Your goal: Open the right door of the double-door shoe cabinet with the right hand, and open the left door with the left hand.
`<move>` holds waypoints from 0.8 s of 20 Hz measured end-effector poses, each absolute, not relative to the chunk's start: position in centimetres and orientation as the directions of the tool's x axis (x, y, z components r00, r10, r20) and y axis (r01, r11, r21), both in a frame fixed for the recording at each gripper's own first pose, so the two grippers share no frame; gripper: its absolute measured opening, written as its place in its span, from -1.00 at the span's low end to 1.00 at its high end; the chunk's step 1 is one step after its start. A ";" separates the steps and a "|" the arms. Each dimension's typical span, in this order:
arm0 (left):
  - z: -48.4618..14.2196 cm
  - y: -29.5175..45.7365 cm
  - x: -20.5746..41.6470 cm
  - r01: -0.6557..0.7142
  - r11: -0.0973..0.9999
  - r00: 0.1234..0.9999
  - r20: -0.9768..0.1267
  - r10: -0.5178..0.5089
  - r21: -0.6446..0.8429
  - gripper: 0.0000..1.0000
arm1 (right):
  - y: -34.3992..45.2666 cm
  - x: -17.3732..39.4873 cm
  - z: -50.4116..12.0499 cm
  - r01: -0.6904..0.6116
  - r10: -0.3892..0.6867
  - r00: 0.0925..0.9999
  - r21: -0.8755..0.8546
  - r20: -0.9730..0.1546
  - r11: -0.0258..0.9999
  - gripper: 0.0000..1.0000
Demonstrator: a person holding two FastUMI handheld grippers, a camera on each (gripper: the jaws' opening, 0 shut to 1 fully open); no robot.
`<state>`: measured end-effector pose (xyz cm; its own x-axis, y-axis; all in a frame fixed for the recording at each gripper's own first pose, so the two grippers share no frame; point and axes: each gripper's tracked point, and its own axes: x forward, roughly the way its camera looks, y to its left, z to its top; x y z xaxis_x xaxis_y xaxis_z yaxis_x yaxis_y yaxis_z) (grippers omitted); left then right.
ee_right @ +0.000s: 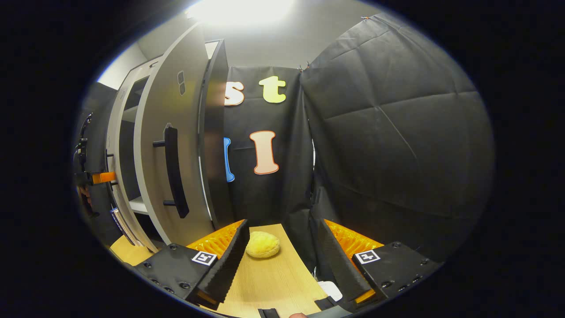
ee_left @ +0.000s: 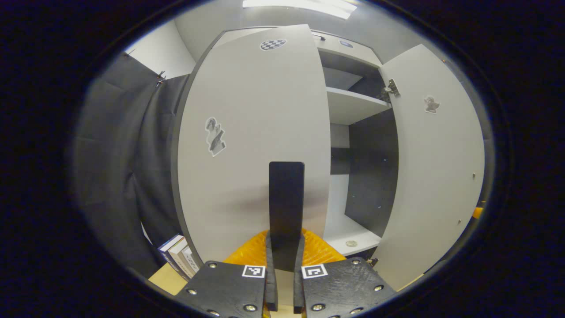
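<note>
Left gripper view shows our left gripper [ee_left: 285,265] clamped on the left door's handle [ee_left: 286,203] with that left door [ee_left: 251,145] only partly swung, while the right door [ee_right: 174,145] stands wide open and our right gripper [ee_right: 282,256] hangs with jaws wide, empty.

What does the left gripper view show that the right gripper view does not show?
Left gripper view: the left tongs shut on the left door's handle, and a door hinge. Right gripper view: the open right tongs, a yellow lump on the table, and the right door's handle. Both: the right door, swung open.
</note>
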<state>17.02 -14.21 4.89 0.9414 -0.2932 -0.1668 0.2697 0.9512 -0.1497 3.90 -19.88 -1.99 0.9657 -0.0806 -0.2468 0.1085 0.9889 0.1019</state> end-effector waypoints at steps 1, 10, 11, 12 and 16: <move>4.9 -13.8 16.7 0.269 0.951 0.942 -0.166 -0.293 -0.151 -0.74 | -19.8 4.0 -1.9 0.108 -0.081 0.966 0.100 -0.245 0.989 0.95; 5.5 -10.2 13.5 0.276 0.949 0.940 -0.163 -0.299 -0.150 -0.65 | -18.0 5.0 -1.1 0.090 -0.066 0.970 0.094 -0.234 0.992 0.95; 5.6 -9.8 13.2 0.279 0.949 0.939 -0.163 -0.302 -0.150 -0.70 | -17.7 5.0 -1.1 0.088 -0.065 0.970 0.092 -0.234 0.992 0.95; 5.8 -9.4 12.7 0.283 0.948 0.938 -0.164 -0.306 -0.149 -0.67 | -17.4 5.1 -0.9 0.086 -0.062 0.971 0.094 -0.233 0.992 0.95; 6.3 -7.3 11.0 0.287 0.946 0.936 -0.165 -0.310 -0.152 -0.75 | -16.0 5.3 -0.3 0.076 -0.052 0.974 0.101 -0.220 0.992 0.96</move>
